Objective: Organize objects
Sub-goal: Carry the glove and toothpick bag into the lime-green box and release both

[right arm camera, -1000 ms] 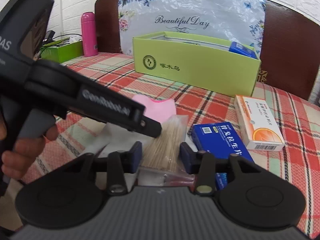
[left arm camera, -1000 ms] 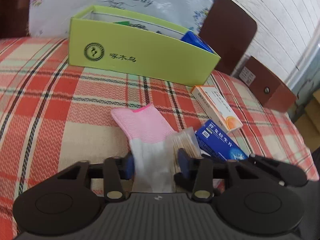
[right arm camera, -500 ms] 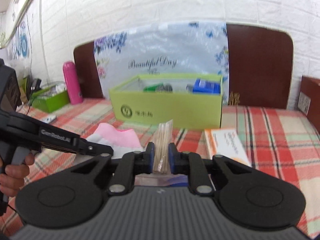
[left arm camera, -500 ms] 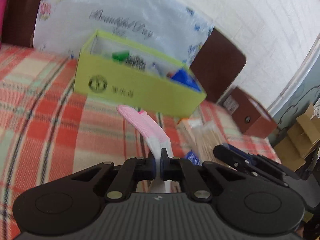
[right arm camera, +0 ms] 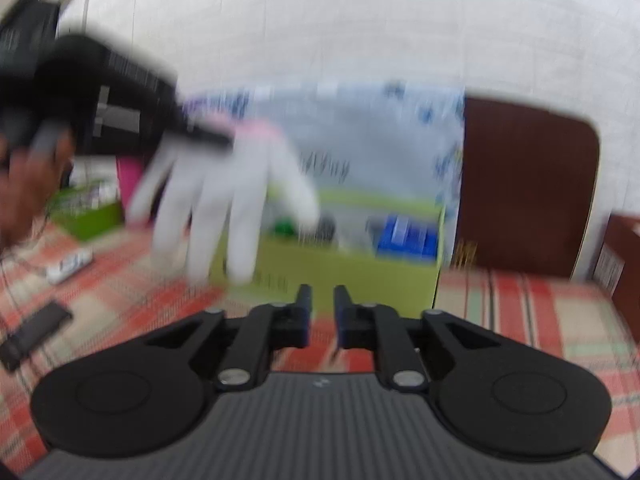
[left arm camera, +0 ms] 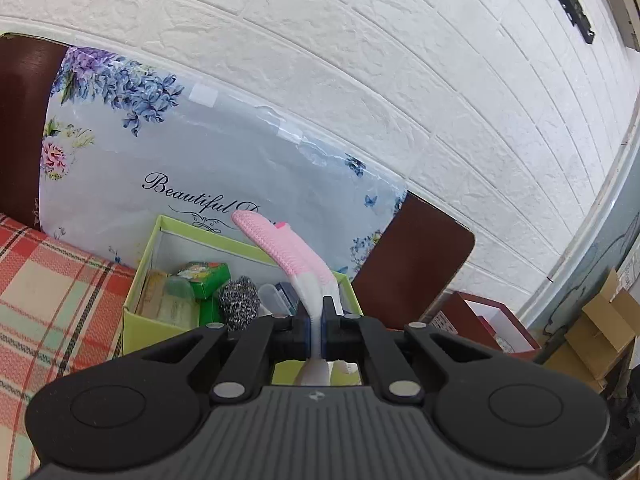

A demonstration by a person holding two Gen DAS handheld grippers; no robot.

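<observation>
My left gripper (left arm camera: 319,308) is shut on a pink-cuffed white glove (left arm camera: 280,248), which it holds in the air in front of the lime-green box (left arm camera: 148,252). The cuff sticks up past the fingers. In the blurred right wrist view the glove (right arm camera: 224,208) dangles, fingers down, from the left gripper (right arm camera: 200,136), up and to the left of the green box (right arm camera: 360,276). My right gripper (right arm camera: 320,304) points at the box from over the plaid cover. Its jaws are opening, and nothing shows between them.
The box holds a steel wool ball (left arm camera: 239,300), a green packet (left arm camera: 208,276) and a blue box (right arm camera: 406,236). A floral pillow (left arm camera: 200,152) and brown headboard (right arm camera: 524,184) stand behind it. A phone (right arm camera: 36,330), pink bottle (right arm camera: 130,176) and green tray (right arm camera: 88,216) are at the left.
The left gripper closed on the glove and lifted it off the cover toward the box. The right gripper shut on the toothpick packet and rose; now its jaws have parted and the packet is gone.
</observation>
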